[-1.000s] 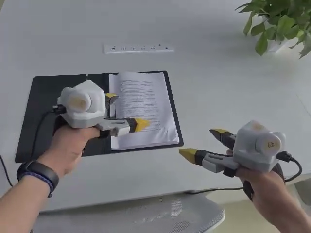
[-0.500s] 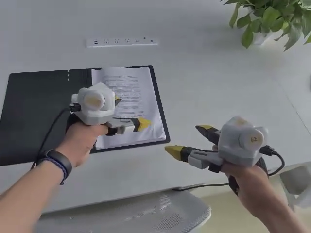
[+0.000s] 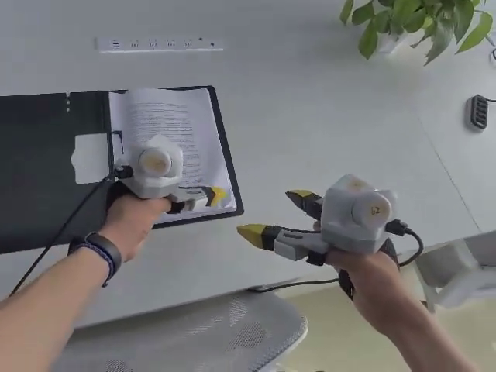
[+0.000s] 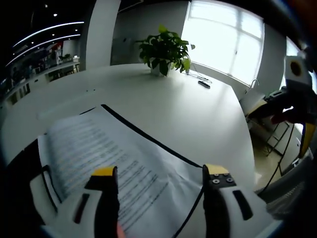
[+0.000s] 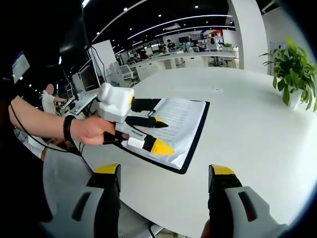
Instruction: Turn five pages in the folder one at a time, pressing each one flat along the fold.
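- The folder (image 3: 39, 178) lay open on the table (image 3: 325, 116).
- The left gripper (image 4: 161, 173) hovered over its page (image 3: 167, 124), jaws apart, empty.
- The right gripper (image 3: 277, 215) hung beside the folder, jaws apart.

Room bright, light even. Daylight comes through a large window (image 4: 225, 37), blown out to plain white in the left gripper view. Ceiling light strips (image 5: 168, 22) show as thin glowing lines in the right gripper view; the ceiling around them reads near black. White table (image 3: 325, 124) carries a soft sheen, no hard glare. Shadows on it faint, diffuse. Head view slightly soft: print on the page (image 3: 167, 128) not legible. Both gripper views bow straight lines strongly toward the edges. Left gripper (image 4: 161, 173) and right gripper (image 5: 163, 171), close to their lenses, look soft. Plant (image 3: 411, 23) leaves fairly crisp.
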The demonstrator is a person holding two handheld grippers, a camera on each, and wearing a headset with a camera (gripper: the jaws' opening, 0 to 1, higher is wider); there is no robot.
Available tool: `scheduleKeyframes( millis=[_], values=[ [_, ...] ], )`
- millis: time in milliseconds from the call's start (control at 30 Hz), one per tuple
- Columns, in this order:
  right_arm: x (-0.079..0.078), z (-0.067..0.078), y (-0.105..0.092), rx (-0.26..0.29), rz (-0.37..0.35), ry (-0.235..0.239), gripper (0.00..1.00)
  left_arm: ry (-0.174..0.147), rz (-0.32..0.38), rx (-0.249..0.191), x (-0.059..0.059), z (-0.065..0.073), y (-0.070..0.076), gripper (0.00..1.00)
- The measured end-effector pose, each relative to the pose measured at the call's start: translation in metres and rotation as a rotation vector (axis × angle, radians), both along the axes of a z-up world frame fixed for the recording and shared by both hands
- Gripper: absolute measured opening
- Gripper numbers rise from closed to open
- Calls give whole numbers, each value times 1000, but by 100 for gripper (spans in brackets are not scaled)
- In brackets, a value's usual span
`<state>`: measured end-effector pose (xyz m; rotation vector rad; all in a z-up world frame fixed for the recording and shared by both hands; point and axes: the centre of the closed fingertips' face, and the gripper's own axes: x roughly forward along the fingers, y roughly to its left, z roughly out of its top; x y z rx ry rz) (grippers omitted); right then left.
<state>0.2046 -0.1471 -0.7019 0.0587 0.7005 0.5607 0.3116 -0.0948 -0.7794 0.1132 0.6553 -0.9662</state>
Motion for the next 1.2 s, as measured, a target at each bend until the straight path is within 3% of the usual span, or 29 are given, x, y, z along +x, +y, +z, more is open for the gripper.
scheduleKeyframes(
  millis=[200,333,367,400,667,1200],
  values=[
    [3,-2,-1,0,4,7,71,-18,6,43,0,-12,-2,68],
    [6,-3,1,5,8,10,71,-67,-23,95,-2,-17,-1,68],
    [7,-3,2,5,10,10,71,-98,-42,125,-1,-19,1,67],
    [8,-4,3,8,12,12,70,-108,-49,136,-1,-20,1,67],
    [13,-8,12,13,37,17,69,-119,-50,122,2,-21,3,65],
    [16,-11,10,24,37,21,68,-128,-22,102,8,-20,6,55]
  ],
)
